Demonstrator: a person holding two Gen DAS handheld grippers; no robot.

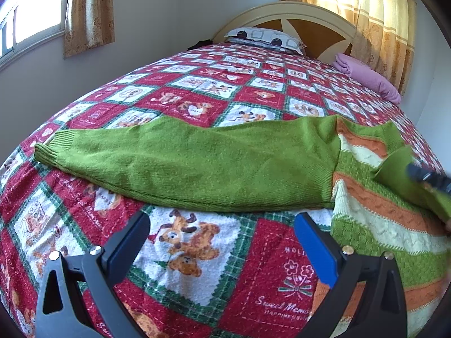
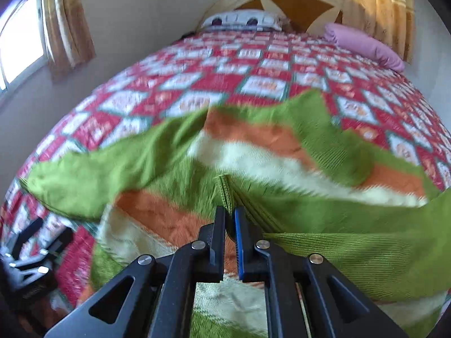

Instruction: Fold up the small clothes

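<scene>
In the right wrist view alone, a ribbed green cuff point(image 2: 225, 194) of the striped sweater point(image 2: 253, 152) is seen pinched in the nearly closed right gripper point(image 2: 229, 217), whereas the left gripper point(image 1: 222, 225) is shown spread wide and empty above the Christmas quilt point(image 1: 197, 90), just short of the outstretched sleeve point(image 1: 183, 166).

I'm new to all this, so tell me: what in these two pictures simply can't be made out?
- Sweater: left wrist view, its right part cut off by the frame edge.
- Right tool: the sweater part it pinches is blurred in the right wrist view.
- Dark item by the pillow: too small.
- Left tool: open over the blanket.
</scene>
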